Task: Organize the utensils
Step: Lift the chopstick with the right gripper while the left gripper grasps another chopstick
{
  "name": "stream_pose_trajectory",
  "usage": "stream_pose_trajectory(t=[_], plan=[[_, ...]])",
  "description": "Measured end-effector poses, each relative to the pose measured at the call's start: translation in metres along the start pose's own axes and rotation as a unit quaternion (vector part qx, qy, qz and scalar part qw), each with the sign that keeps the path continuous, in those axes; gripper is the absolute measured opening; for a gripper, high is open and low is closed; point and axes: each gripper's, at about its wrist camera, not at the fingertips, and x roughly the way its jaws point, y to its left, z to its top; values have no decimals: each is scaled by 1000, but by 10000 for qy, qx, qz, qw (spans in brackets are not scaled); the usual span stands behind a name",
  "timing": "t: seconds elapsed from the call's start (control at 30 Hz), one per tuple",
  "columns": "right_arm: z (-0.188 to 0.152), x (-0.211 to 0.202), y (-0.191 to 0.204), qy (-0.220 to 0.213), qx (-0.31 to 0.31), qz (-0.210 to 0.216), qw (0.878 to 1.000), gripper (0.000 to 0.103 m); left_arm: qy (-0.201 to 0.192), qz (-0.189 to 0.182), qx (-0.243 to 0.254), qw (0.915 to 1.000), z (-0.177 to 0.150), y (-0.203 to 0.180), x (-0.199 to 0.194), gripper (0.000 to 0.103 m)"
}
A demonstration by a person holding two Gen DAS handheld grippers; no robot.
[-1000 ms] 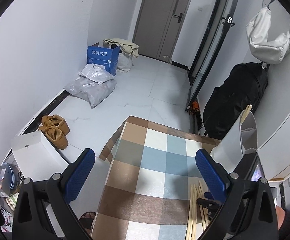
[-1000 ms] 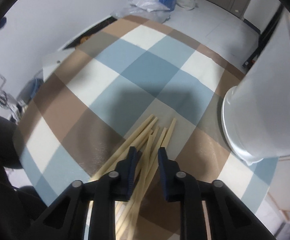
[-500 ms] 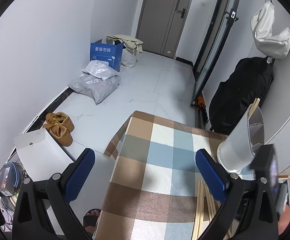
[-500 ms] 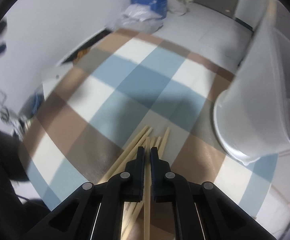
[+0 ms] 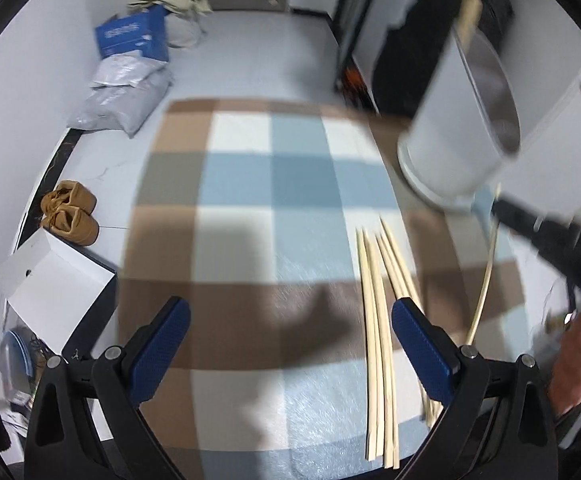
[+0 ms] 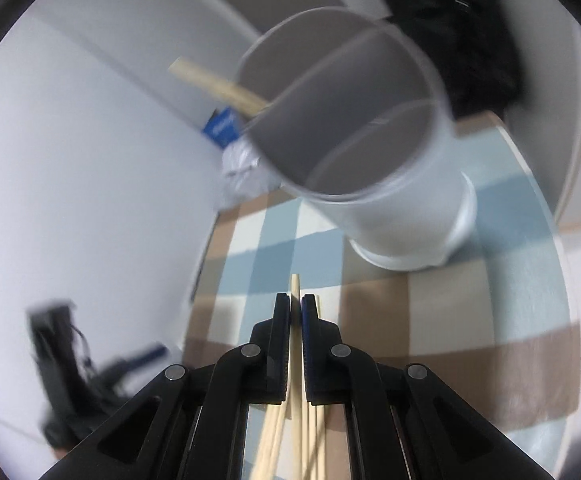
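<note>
Right tongs [image 6: 295, 308] pinch chopstick [image 6: 295, 292] lengthwise, tip toward holder [image 6: 390, 200]; left tongs [image 5: 290, 344] spread.

free: checked tablecloth [image 5: 250, 208] left and centre | obstacles: loose chopsticks [image 5: 378, 320] right, white holder [image 5: 450, 136] far right corner

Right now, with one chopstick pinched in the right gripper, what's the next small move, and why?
Probably carry the chopstick up over the white holder and tip its end into an open compartment. The right gripper is shut on it, lifted off the loose chopsticks, and the holder's mouth faces it. The left gripper is open.
</note>
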Motion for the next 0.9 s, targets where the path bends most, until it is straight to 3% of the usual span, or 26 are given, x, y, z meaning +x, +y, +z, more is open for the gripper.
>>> stream_pose_trajectory(t=[0.3, 0.67, 0.8, 0.9], plan=[[-5, -26, -11, -457, 209, 104, 9987, 5, 461, 541, 324, 9969, -16, -13, 21, 98], [-6, -44, -11, -611, -30, 166, 9980, 5, 698, 636, 373, 9948, -13, -18, 31, 98], [-6, -39, -15, -586, -69, 174, 9981, 5, 912, 832, 259, 9920, -12, -12, 37, 99], [-4, -41, -15, -592, -79, 198, 9980, 5, 1020, 696, -9, 9923, -11, -6, 40, 98]])
